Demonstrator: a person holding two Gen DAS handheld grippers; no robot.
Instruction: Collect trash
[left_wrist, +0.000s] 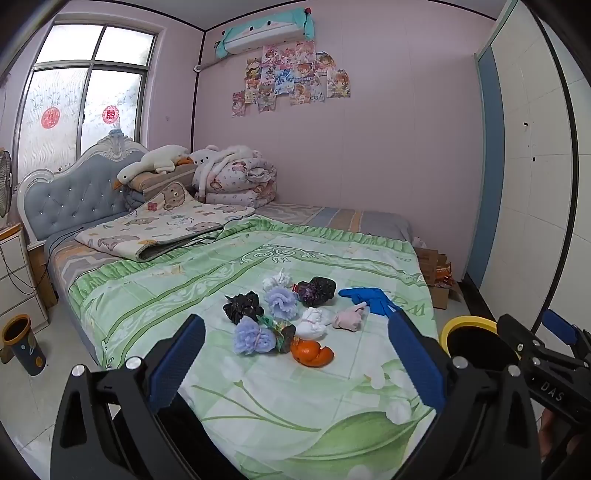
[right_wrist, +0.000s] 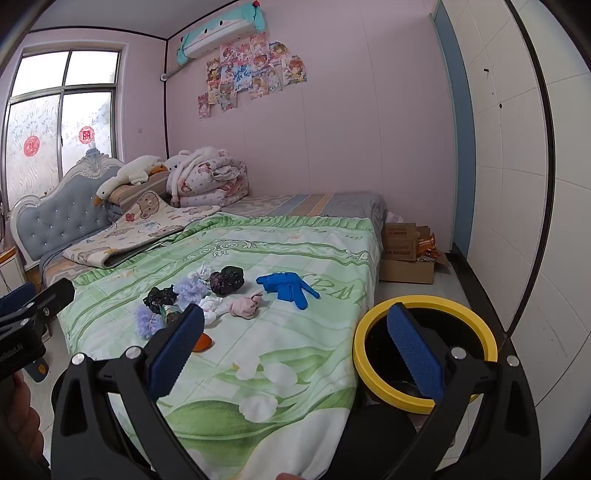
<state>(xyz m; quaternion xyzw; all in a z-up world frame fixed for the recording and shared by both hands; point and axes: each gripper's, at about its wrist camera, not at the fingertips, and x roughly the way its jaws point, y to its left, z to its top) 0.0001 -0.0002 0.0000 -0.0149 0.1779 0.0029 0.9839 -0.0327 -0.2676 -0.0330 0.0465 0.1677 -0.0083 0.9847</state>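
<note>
The left gripper (left_wrist: 295, 354) hung with its jaws spread wide and nothing between them, its blue pads (left_wrist: 177, 363) framing the near part of a green floral bedspread (left_wrist: 258, 406). The right gripper (right_wrist: 295, 345) was spread just as wide and also empty, its left finger over the bedspread and its right finger (right_wrist: 415, 354) in front of a bin with a yellow rim (right_wrist: 360, 365) that stood on the floor beside the bed's corner. The trash lay in a loose cluster on the bedspread, ahead of both grippers and apart from them: an orange peel (left_wrist: 312, 352) nearest, two lavender crumpled wads (left_wrist: 253, 336), a black crumpled bag (left_wrist: 242, 306), a darker wad (left_wrist: 316, 291), white tissue wads (left_wrist: 312, 324), a small printed wrapper (left_wrist: 282, 334), a pale pink glove (left_wrist: 349, 315) and a blue glove (left_wrist: 369, 299) farthest toward the bin side. Further back on the bed lay a bear-print blanket (left_wrist: 162, 229), a folded quilt (left_wrist: 240, 181) and a plush goose (left_wrist: 155, 162) by the tufted blue headboard (left_wrist: 74, 195). Cardboard boxes (right_wrist: 402, 254) sat on the floor beyond the bed's foot, and a second small bin (left_wrist: 22, 343) stood on the far side of the bed.
</note>
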